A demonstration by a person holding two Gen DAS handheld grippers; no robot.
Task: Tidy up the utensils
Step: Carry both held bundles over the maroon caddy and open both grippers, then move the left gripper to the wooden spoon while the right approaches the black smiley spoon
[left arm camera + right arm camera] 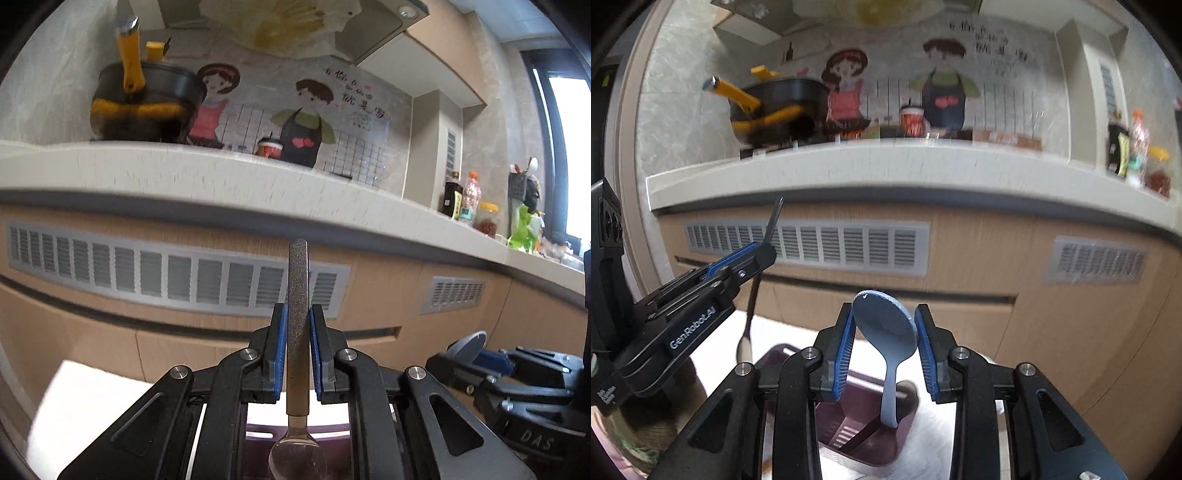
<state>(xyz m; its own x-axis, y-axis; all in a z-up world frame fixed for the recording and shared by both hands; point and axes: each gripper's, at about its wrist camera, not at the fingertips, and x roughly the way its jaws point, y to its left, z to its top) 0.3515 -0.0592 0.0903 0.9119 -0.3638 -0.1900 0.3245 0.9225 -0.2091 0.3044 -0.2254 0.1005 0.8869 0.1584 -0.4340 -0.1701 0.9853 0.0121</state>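
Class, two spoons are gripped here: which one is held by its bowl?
The pale blue plastic spoon in the right gripper; the metal spoon is held by its handle.

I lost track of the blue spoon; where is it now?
In the right wrist view the blue spoon stands bowl-up between the right gripper fingers, its handle reaching down into the purple holder.

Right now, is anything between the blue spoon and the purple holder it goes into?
Nothing visible blocks it. The blue spoon stands handle-down, its tip already inside the purple holder, bowl between the right gripper fingers. The left gripper holds the metal spoon off to the left.
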